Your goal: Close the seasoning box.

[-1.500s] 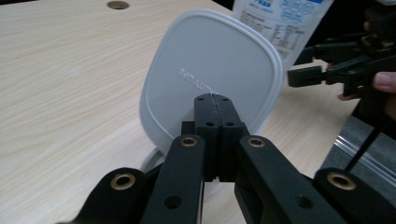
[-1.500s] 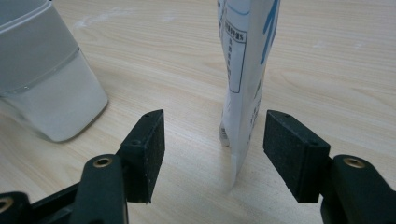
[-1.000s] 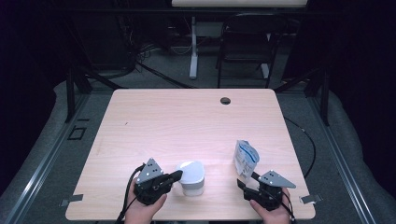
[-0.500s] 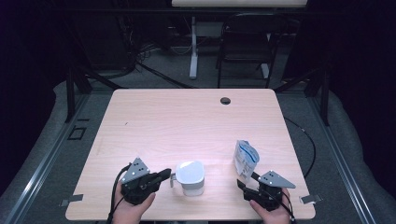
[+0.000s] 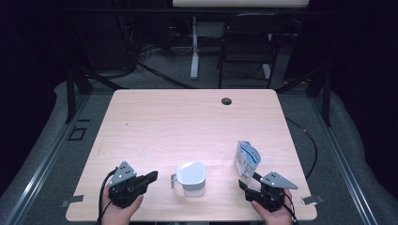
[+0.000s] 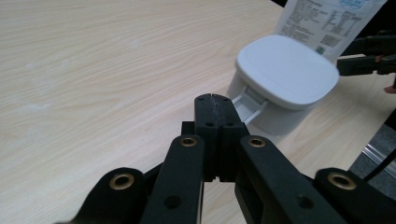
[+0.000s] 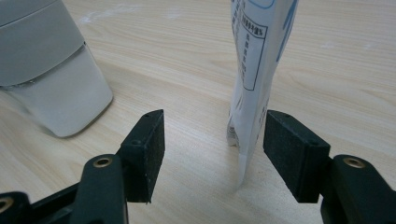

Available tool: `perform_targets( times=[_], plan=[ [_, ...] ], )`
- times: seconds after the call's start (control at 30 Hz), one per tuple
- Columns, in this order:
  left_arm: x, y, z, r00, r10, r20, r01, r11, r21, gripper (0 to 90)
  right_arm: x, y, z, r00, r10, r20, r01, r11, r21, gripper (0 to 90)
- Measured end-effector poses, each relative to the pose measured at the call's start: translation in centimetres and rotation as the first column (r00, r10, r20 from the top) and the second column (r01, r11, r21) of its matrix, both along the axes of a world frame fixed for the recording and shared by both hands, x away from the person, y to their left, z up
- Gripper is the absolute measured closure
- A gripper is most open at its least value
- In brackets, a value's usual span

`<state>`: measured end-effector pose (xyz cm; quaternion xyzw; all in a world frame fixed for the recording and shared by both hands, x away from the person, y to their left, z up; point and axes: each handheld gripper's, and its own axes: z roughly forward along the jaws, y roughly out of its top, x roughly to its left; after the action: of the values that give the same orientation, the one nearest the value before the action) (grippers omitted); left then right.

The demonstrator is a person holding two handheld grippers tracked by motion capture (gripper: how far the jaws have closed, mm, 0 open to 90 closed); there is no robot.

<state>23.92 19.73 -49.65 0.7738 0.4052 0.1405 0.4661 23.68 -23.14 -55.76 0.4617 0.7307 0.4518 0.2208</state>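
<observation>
White lidded container [image 5: 191,178] with a small side handle stands near the table's [image 5: 187,122] front edge, lid down. White-blue printed pouch [image 5: 246,159] stands upright to its right, well apart. Left gripper [image 5: 149,177] clenched on nothing, just left of the handle. Right gripper [image 7: 212,149] spread wide, the pouch's bottom edge between the jaws, possibly untouched. Far half of the table is bare wood.
</observation>
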Motion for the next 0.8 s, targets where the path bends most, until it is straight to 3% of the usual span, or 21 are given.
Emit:
perform_targets(
  times=[0.2, 0.8],
  plan=[
    [0.1, 1.3, -1.0, 0.9994, 0.032, -0.011, -0.032, 0.9994, 0.014, 88.3, 0.0, 0.0, -0.1, 1.0, 0.002, -0.001, -0.002, 1.0, 0.006, 38.6],
    [0.6, 3.9, -3.7, 0.991, 0.125, -0.047, -0.125, 0.9921, 0.004, 84.8, 0.1, -0.1, -0.3, 1.0, 0.0, -0.008, 0.0, 0.9998, -0.021, 38.5]
  ],
)
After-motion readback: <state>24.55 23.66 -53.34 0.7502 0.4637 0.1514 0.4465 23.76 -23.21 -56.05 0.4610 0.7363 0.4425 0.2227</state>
